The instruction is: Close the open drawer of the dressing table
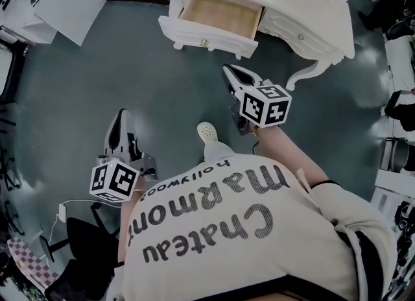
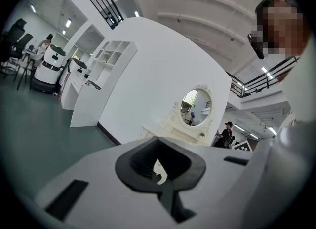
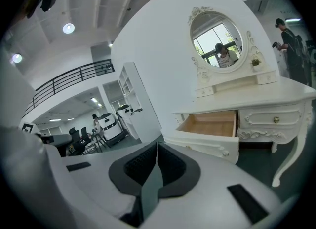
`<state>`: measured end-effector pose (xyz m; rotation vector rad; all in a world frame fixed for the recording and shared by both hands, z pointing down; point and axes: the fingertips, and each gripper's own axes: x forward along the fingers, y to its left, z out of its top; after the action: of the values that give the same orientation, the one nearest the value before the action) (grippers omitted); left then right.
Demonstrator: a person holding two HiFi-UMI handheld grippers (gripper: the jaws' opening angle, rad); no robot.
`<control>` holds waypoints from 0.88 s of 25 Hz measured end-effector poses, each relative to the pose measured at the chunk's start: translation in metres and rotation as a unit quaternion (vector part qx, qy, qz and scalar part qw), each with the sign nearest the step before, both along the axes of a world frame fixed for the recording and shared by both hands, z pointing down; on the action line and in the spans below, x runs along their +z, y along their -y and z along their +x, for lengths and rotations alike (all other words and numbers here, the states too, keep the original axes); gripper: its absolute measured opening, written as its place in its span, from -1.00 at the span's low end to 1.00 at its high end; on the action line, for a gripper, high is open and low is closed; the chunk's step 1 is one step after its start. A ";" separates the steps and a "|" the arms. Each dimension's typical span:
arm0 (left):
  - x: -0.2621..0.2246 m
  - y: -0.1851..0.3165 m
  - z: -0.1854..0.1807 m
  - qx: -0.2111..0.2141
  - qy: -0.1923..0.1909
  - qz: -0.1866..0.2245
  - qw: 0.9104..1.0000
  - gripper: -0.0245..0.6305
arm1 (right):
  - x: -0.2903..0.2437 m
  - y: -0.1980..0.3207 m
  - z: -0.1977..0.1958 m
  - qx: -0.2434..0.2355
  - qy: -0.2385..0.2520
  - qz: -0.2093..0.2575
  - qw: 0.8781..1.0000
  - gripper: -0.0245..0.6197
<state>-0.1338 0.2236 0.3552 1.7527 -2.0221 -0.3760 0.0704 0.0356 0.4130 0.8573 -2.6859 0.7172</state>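
The drawer [image 1: 219, 17] stands pulled out at the left of the cream dressing table [image 1: 310, 30]. Its inside is pale wood.

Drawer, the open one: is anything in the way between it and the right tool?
No, nothing I can see. Only floor lies between the right tool and the drawer, whose inside looks empty.

Cream top [image 1: 259, 248], grey print "Chateau Marmont hollywood" across it; black trim [image 1: 360, 249] at lower right of frame; thin black band [image 1: 328, 181] on the arm at right; white perforated shoe [image 1: 207, 131] mid-frame; left gripper [image 1: 121, 113] and right gripper [image 1: 227, 70]: white shells, dark grey ribbed pads [image 3: 171, 165], black rectangular slots; each carries a white marker cube [image 1: 266, 104] with black squares.
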 end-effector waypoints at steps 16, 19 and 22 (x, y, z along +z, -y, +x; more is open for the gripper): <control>0.012 0.086 -0.036 -0.068 -0.005 -0.003 0.998 -0.91 | 0.071 0.102 -0.048 -0.061 -0.044 -0.038 0.996 -0.82; 0.025 0.088 -0.037 -0.080 -0.010 -0.019 0.997 -0.91 | 0.107 0.105 -0.053 -0.072 -0.057 -0.067 0.994 -0.82; 0.036 0.081 -0.036 -0.087 -0.015 -0.040 0.995 -0.91 | 0.137 0.100 -0.055 -0.075 -0.074 -0.094 0.990 -0.82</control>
<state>-0.1703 0.1425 0.3910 1.5195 -2.1457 -0.3678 0.0157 -0.0646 0.5499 0.6271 -2.4721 0.8211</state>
